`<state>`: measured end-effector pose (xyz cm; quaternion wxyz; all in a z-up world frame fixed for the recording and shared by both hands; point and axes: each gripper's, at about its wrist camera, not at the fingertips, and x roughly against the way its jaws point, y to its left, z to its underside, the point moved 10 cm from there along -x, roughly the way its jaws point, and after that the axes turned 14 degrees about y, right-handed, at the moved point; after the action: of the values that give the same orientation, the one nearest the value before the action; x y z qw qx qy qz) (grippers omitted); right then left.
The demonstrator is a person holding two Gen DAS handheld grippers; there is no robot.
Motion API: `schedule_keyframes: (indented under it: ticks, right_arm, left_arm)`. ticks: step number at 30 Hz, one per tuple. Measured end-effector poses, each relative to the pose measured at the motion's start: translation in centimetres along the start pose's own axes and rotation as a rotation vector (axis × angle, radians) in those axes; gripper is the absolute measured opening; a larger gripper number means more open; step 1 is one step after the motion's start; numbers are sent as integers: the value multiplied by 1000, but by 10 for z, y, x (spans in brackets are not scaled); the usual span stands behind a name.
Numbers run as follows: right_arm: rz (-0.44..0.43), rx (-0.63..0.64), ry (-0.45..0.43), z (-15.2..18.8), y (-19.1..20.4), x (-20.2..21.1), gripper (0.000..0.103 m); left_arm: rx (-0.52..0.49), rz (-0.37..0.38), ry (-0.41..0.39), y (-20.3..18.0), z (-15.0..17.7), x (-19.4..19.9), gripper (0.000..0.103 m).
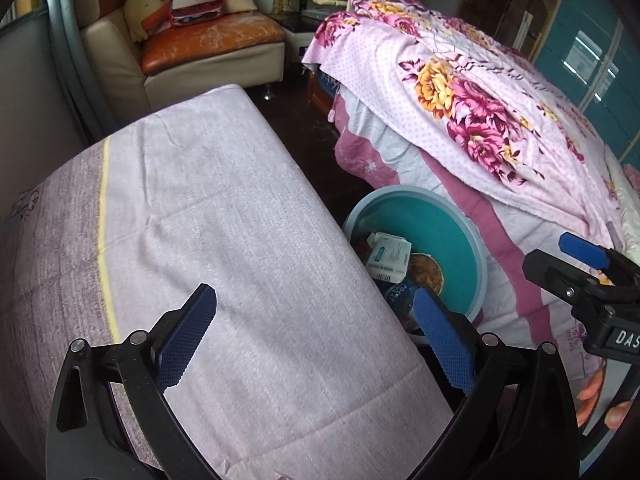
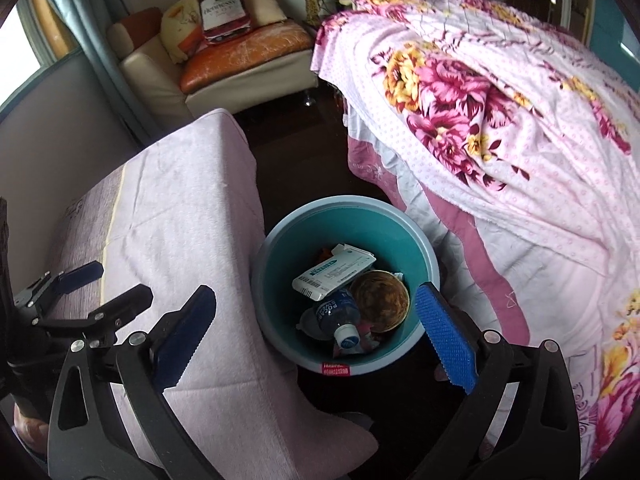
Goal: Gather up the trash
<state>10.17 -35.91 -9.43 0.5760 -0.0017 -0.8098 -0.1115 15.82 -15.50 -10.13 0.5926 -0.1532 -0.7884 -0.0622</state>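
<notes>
In the right wrist view the round teal plastic bin [image 2: 347, 240] is seen whole on the dark floor, holding a white paper packet [image 2: 334, 272], a clear plastic bottle [image 2: 334, 316] and a brown bowl [image 2: 380, 300]. In the left wrist view its near side is hidden by the pale pink cloth-covered bench [image 1: 224, 240]. The jaws of the right gripper [image 2: 316, 336] and the left gripper [image 1: 316, 340] are spread apart, empty.

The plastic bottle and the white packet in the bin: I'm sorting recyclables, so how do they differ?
The plastic bottle is rounded and clear with a dark blue label; the white packet is flat, opaque and printed with a barcode. The packet lies partly over the bottle. Both rest inside the teal bin, beside a brown bowl.
</notes>
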Motion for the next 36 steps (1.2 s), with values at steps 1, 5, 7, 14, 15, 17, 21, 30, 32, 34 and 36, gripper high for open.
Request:
schedule_keyframes:
  ticks: [1, 5, 7, 14, 15, 17, 21, 30, 32, 34, 36]
  right_arm:
    - [13, 11, -9, 4, 2, 5, 96]
    - [29, 26, -21, 14, 9, 13, 96]
    - [33, 35, -23, 20, 13, 19, 96]
    - [26, 36, -27, 29, 18, 26, 96]
    - [26, 38, -27, 30, 18, 26, 96]
    - [24, 45, -24, 31, 21, 25, 96]
    - [24, 57, -18, 33, 26, 22, 96]
    - [31, 63, -3, 31, 30, 15, 96]
    - [32, 64, 1, 31, 30, 14, 96]
    - [32, 64, 7, 31, 30, 11, 96]
    - [37, 64, 12, 31, 31, 9, 96]
  left_arm:
    - [1, -3, -5, 1, 3, 3, 99]
    - [15, 1, -12, 5, 12, 9, 99]
    - [21, 1, -14, 8, 18, 11, 99]
    - [33, -8, -24, 13, 28, 18, 99]
    - [35, -10, -26, 14, 29, 19, 99]
    - [39, -10, -27, 15, 30, 19, 99]
    - [51, -10, -30, 19, 29, 19, 99]
    - [71, -13, -29, 25, 28, 14, 99]
    - [77, -16, -28, 27, 28, 12, 99]
    - [82, -15, -27, 29, 28, 10, 99]
    - [88, -7, -33, 30, 28, 9, 99]
